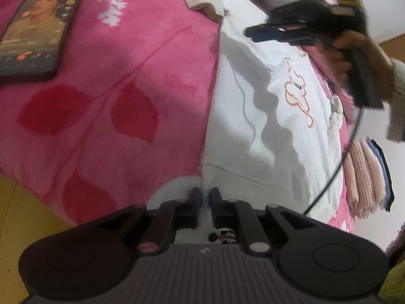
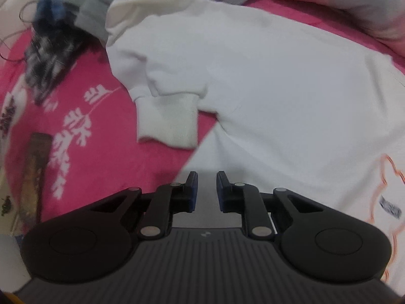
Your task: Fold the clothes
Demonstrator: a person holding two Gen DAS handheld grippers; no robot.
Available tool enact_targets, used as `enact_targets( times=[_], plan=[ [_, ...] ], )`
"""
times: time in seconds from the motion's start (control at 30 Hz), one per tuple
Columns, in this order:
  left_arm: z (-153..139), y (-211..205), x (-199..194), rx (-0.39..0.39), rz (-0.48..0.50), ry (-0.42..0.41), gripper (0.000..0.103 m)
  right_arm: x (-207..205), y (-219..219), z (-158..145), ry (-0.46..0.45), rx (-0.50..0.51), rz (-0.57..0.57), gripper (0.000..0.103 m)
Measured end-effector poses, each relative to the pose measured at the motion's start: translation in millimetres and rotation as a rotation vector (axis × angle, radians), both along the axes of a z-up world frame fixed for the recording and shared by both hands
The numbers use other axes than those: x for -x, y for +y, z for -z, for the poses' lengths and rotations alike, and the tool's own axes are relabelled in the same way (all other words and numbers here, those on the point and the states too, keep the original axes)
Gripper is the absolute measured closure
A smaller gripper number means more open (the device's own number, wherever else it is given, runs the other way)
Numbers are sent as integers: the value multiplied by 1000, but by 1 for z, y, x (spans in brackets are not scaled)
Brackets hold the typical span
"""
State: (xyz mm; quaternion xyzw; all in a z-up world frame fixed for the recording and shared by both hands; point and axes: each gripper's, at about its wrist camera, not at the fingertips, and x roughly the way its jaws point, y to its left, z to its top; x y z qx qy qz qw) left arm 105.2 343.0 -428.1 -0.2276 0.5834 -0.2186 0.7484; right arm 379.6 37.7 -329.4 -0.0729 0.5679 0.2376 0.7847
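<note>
The left tongs (image 1: 205,197) pinch the hem of the white sweatshirt (image 1: 273,116), spread flat on the pink bed cover (image 1: 114,81). The right tongs (image 2: 207,190) hang spread over its body. Beyond its far sleeve lies a phone (image 1: 38,25).

No text is showing clearly enough to be read: the phone (image 1: 38,25) lying on the pink blanket (image 1: 126,76) is displaying only blurred characters, and the small dark label (image 1: 296,84) inside the orange outline print on the white sweatshirt (image 1: 265,116) is staying illegible.
</note>
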Motion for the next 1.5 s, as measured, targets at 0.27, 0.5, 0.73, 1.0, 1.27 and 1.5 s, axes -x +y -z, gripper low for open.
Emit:
enact_targets(
  times=[0.27,0.5,0.73,1.0,1.27,1.5],
  plan=[
    [6,1,-13,17,56,55,88,50,-78,-23,-2,15,107,87],
    [-3,-10,-19,-26,98,78,74,95,-137,-11,57,17,253,86],
    [-28,-31,-11,-202,104,34,58,134,-180,-9,63,-13,270,86],
    [-60,-50,-12,-561,-97,-113,57,165,-291,-25,14,-32,476,82],
    [-78,-166,-18,-515,100,-261,58,187,-395,-11,63,-110,750,68],
    [-66,-305,30,-291,587,-317,58,190,-450,16,156,-249,862,59]
  ],
)
